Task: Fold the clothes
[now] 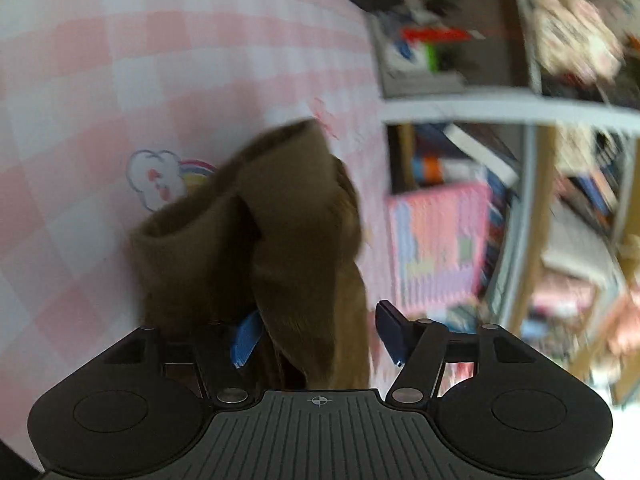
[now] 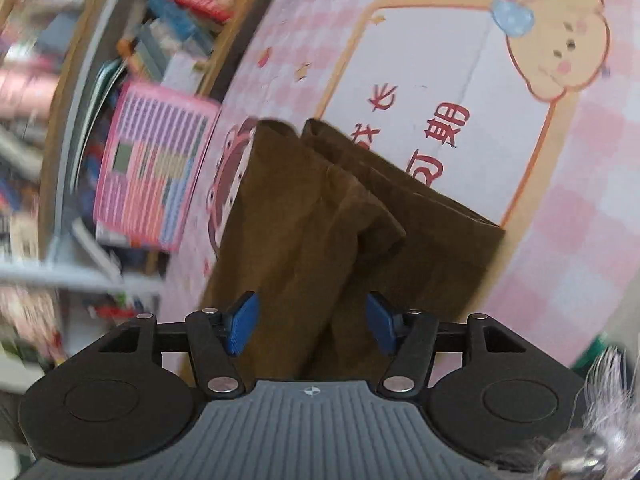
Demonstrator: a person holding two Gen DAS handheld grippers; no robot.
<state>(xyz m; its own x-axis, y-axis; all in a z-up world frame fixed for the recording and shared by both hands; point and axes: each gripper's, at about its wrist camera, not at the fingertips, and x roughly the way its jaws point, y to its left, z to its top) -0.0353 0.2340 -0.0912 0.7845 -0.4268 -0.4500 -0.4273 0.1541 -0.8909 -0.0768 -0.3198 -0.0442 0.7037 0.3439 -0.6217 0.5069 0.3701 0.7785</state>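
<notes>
One brown, soft cloth garment (image 2: 320,216) lies folded in layers in the near middle. Beneath it spreads one pink-and-white checked mat (image 1: 120,60) printed with cartoon figures. One pink patterned box (image 2: 152,168) stands at the far left in the right wrist view. Shelf clutter is too blurred to count.

Red Chinese characters, among them a legible "朝", run across the white framed panel (image 2: 432,92) of the pink checked counter cover (image 2: 580,184).

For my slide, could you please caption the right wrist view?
Open right gripper over folded brown garment on pink checked mat.
</notes>
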